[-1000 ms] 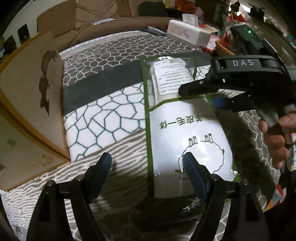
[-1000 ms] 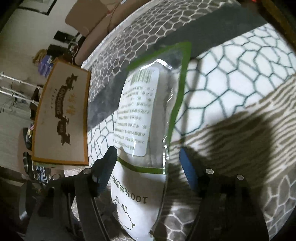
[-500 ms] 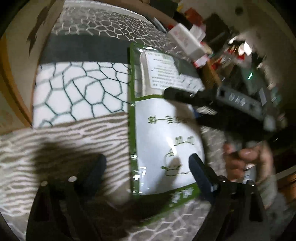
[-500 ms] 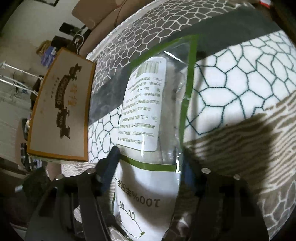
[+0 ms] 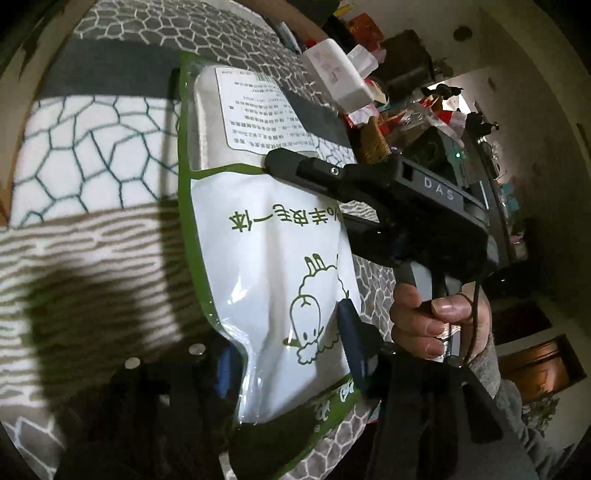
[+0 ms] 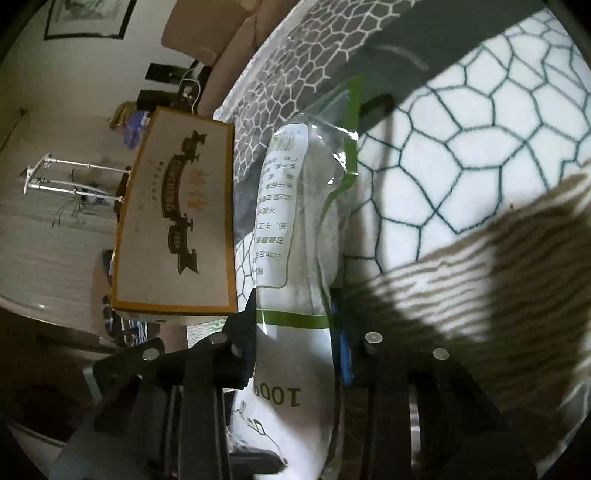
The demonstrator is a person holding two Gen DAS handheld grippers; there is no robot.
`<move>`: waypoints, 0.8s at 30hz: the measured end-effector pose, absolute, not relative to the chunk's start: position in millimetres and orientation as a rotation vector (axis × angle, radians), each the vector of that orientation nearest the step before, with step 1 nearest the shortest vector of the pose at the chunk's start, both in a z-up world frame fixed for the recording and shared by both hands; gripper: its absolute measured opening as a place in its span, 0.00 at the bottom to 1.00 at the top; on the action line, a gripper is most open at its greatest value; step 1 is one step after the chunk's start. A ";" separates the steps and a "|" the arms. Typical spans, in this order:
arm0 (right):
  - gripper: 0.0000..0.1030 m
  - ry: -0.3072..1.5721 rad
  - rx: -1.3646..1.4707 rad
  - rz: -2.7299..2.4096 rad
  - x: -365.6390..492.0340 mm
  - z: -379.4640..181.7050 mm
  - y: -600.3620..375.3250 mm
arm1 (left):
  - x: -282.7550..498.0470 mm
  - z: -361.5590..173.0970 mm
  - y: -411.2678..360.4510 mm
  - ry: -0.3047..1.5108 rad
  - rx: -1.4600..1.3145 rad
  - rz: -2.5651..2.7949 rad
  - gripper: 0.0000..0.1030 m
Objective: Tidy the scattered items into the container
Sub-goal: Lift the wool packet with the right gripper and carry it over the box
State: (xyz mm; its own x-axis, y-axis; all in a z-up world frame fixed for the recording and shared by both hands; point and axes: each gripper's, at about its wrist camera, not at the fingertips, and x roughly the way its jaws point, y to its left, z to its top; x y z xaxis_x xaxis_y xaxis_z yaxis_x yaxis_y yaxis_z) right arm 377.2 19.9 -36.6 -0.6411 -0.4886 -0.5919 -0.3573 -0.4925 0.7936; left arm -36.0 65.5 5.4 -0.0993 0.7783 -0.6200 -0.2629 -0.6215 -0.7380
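A flat plastic package [image 5: 266, 236] with a green border and a sheep drawing is the item in hand, tilted on edge above the patterned blanket [image 5: 92, 147]. My left gripper [image 5: 288, 358] has its jaws closing on the package's near end, and the film bunches between the pads. My right gripper [image 6: 295, 339] is also closing, with the pads pressed on the package [image 6: 295, 229] at its green stripe. In the left wrist view a hand holds that gripper, whose upper finger [image 5: 295, 166] lies across the package. A cardboard box [image 6: 177, 221] with a brown emblem stands left of the package.
A white box [image 5: 336, 74] lies at the blanket's far edge, with a heap of cluttered goods [image 5: 406, 110] and a wicker basket [image 5: 373, 144] behind it. A metal rack [image 6: 74, 177] and a beige sofa [image 6: 207, 33] stand beyond the cardboard box.
Both grippers have closed in on the package from open. The left wrist has rolled, and the package has come up off the blanket onto its edge.
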 end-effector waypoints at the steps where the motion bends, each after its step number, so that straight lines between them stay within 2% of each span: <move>1: 0.31 -1.532 1.281 -2.307 376.5 -34.7 19.1 | -36.5 7.5 66.0 -0.593 -1.429 1.815 0.45; 8: 0.31 -1.517 1.149 -2.343 379.7 -3.9 21.4 | -26.6 54.6 74.4 -0.418 -1.238 1.957 0.44; 13: 0.32 -1.390 1.061 -2.450 378.5 42.7 11.1 | -25.0 88.6 76.1 -0.335 -1.148 2.030 0.44; 19: 0.32 -1.255 0.963 -2.484 348.0 106.0 -14.5 | -36.5 150.1 42.1 -0.313 -1.068 2.138 0.44; 24: 0.32 -1.199 0.930 -2.450 289.5 158.6 -44.6 | -69.1 194.0 -10.4 -0.412 -1.048 2.179 0.44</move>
